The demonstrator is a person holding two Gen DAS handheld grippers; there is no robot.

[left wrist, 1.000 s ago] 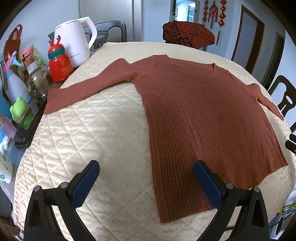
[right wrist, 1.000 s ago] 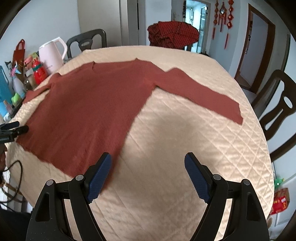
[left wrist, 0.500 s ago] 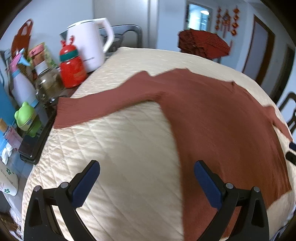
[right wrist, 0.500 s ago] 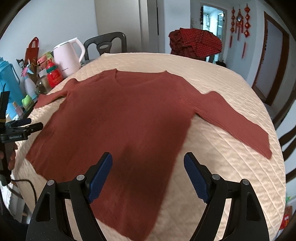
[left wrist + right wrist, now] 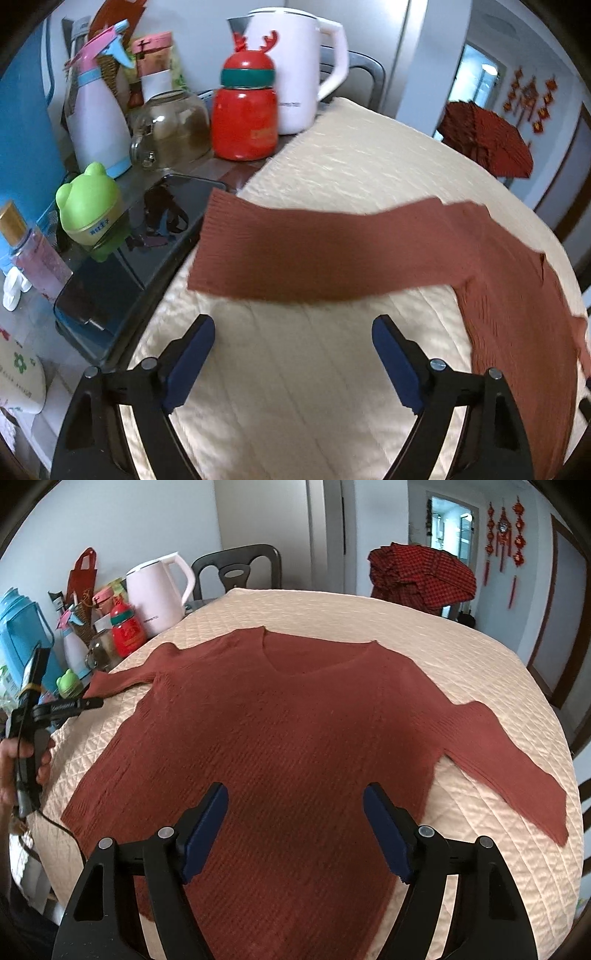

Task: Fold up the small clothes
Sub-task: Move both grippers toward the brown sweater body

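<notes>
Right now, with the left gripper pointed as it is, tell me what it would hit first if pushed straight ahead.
Most likely the bare quilted cover just short of the sweater sleeve. The left gripper is open and empty, angled down, with the cuff slightly beyond its fingertips; depth is hard to judge in this view.

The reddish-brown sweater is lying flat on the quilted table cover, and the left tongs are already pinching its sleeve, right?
Not quite. The sweater does lie flat on the quilted cover, but the left tongs are not pinching the sleeve. The left wrist view shows them open over bare cover, just short of the sleeve, with nothing between them.
</notes>
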